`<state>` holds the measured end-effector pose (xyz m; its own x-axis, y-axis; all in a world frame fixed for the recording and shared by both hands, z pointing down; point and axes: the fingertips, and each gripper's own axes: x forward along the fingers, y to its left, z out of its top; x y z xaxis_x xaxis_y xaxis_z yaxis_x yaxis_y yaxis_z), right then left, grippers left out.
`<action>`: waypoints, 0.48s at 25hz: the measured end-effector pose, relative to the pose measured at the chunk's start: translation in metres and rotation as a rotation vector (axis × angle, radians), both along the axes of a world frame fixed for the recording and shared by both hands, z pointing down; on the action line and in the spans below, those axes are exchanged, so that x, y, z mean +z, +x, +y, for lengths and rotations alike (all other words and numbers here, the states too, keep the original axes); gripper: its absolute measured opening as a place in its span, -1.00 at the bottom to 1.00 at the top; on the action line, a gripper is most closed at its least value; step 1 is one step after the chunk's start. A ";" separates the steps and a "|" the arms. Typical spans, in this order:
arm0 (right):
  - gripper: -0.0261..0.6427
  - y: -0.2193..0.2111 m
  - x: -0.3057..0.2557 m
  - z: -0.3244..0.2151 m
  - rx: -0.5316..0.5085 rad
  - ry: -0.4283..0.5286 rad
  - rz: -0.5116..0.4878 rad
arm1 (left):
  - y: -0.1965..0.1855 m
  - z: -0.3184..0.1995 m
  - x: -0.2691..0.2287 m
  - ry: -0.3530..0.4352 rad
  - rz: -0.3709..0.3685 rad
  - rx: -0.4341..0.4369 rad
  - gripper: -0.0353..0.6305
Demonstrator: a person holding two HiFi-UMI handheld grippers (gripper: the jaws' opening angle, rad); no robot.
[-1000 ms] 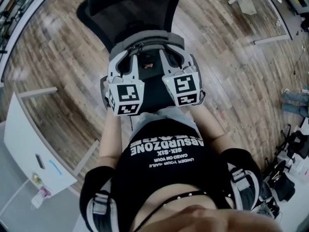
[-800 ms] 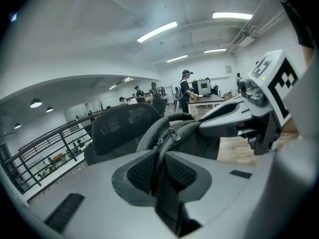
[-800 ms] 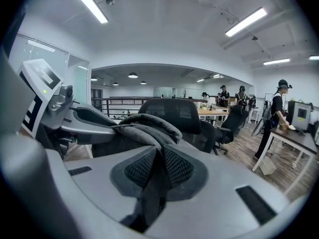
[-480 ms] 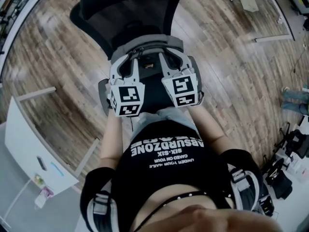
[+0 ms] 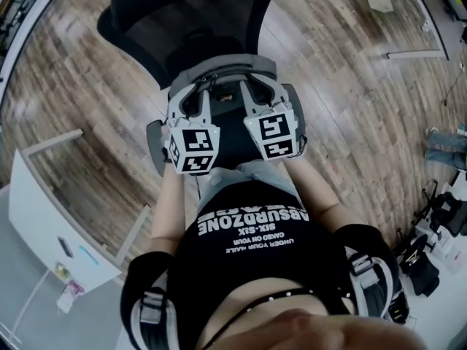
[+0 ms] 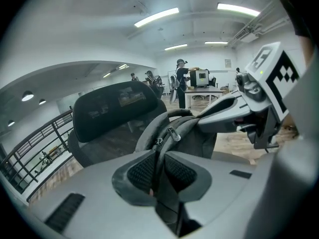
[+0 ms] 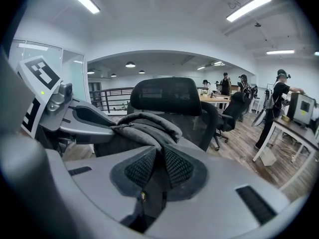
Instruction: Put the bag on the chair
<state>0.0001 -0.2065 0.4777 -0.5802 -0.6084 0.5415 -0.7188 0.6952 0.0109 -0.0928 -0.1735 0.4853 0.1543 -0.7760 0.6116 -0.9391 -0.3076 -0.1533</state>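
**Inspector:** Position of the backpack [image 5: 219, 68]?

**Assistant:** Grey, upright, zipper top uppermost. It is held over the black office chair [image 5: 188, 20], just in front of the mesh backrest. No view shows whether its base touches the chair.

**Inspector:** Left gripper [image 6: 157, 169]?

**Assistant:** Jaws narrow, with the pads clamped on a dark strap [image 6: 166, 204] that runs up to the backpack's top.

**Inspector:** Right gripper [image 7: 153, 169]?

**Assistant:** Same condition. Jaws narrow, pads pressed on a second strap [image 7: 149, 195] below the folded grey top. The two grippers sit side by side, one at each shoulder of the backpack.

**Inspector:** Surroundings?

**Assistant:** Wooden floor [image 5: 350, 122] all round the chair. A white desk [image 5: 44, 217] stands to the person's left, well apart from the chair. The gripper views show people standing at desks in the background.
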 end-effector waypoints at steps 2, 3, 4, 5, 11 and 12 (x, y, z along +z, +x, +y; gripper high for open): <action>-0.74 0.001 0.006 -0.003 0.000 -0.010 0.007 | 0.001 -0.003 0.006 -0.010 -0.003 0.003 -0.71; -0.74 0.002 0.009 -0.004 -0.001 -0.015 0.010 | 0.002 -0.004 0.008 -0.014 -0.004 0.004 -0.71; -0.74 0.002 0.012 -0.006 -0.002 -0.019 0.014 | 0.002 -0.006 0.011 -0.017 -0.006 0.005 -0.71; -0.75 0.002 0.014 -0.006 -0.003 -0.023 0.017 | 0.002 -0.007 0.014 -0.020 -0.006 0.005 -0.71; -0.74 0.000 0.028 -0.010 -0.007 -0.046 0.033 | 0.000 -0.010 0.028 -0.048 -0.010 0.006 -0.71; -0.74 0.000 0.029 -0.011 -0.008 -0.049 0.034 | 0.000 -0.010 0.030 -0.052 -0.010 0.007 -0.71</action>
<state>-0.0003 -0.2175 0.5071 -0.5653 -0.5762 0.5903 -0.7131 0.7011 0.0014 -0.0931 -0.1837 0.5151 0.1531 -0.7417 0.6530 -0.9354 -0.3219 -0.1463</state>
